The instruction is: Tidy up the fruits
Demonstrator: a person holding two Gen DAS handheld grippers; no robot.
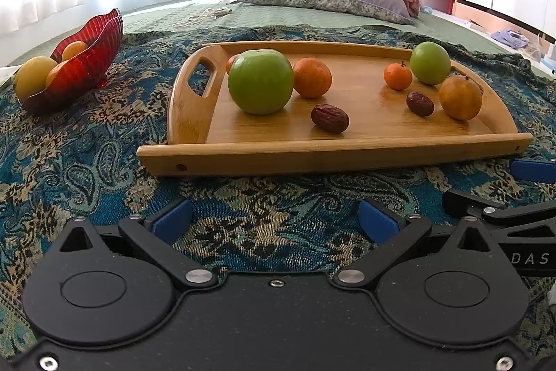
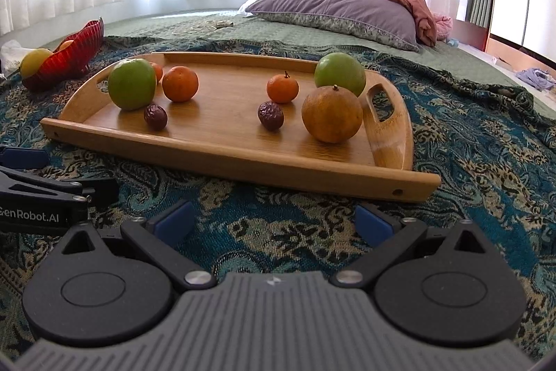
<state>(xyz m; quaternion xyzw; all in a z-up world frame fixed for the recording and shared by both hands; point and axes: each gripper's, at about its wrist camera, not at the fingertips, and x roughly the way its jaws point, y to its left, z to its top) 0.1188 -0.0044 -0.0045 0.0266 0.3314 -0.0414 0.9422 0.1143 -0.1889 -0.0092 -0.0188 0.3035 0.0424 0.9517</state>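
Risk: round fruit rolling on tray ahead | left gripper wide, empty | right gripper wide, empty | 2 apples, nearest apple may slip.

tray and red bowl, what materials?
Tray: looks like bamboo or light wood, smooth semi-gloss finish; visible grain strips and fruit reflections. Red bowl: probably ribbed glass or clear plastic; translucent, with fruit showing through the glossy wall.
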